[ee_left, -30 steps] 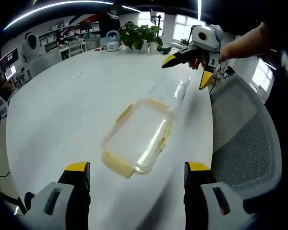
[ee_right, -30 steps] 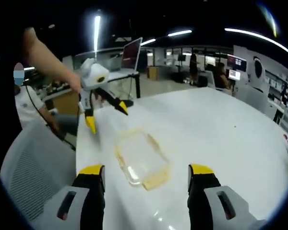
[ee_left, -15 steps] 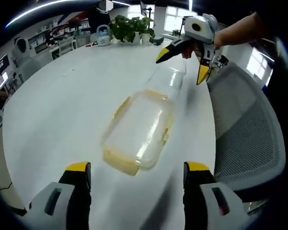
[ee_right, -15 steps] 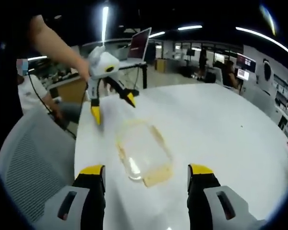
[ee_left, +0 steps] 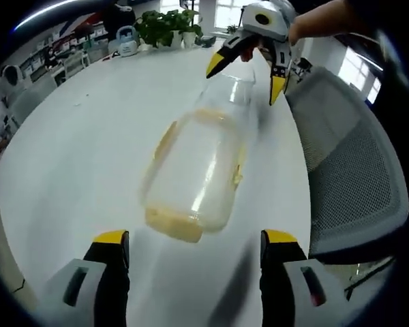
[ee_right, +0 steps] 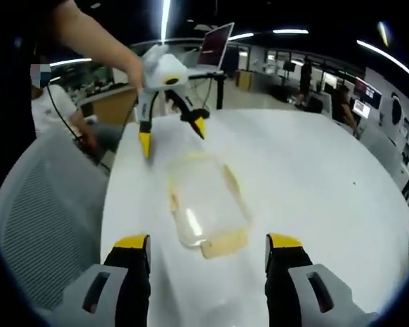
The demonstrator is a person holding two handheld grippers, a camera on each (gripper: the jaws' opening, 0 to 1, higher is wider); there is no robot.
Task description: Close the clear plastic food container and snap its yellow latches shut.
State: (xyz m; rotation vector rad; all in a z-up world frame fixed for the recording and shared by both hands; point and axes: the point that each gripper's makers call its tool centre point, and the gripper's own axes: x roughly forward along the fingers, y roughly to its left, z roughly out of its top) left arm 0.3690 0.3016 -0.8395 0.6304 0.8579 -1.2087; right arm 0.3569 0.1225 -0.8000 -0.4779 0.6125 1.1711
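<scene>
- The left gripper (ee_left: 194, 248) was released, jaws spread wide, hanging above the near end of the container (ee_left: 194, 170). In the right gripper view it appeared at the far end, jaws also apart.
- The right gripper (ee_right: 208, 252) was likewise released and held nothing. In the left gripper view it hovered above the far end of the container with its yellow tips splayed.
- The container lay lengthwise between the two grippers on the white table (ee_left: 82, 136), near the edge by the mesh chair (ee_left: 354, 170). Its lid appeared to lie on top; whether it was fully seated could not be told.
- One yellow latch (ee_right: 225, 244) stuck out flat at the end nearest the right gripper, apparently unsnapped.
- To do the step well: steady one end of the container with one gripper, press the lid level, then fold each latch down against the wall until it seats.
- Compared with a second ago, both grippers had closed in: the container looked larger in both views, and each gripper stood nearer to its end.
</scene>
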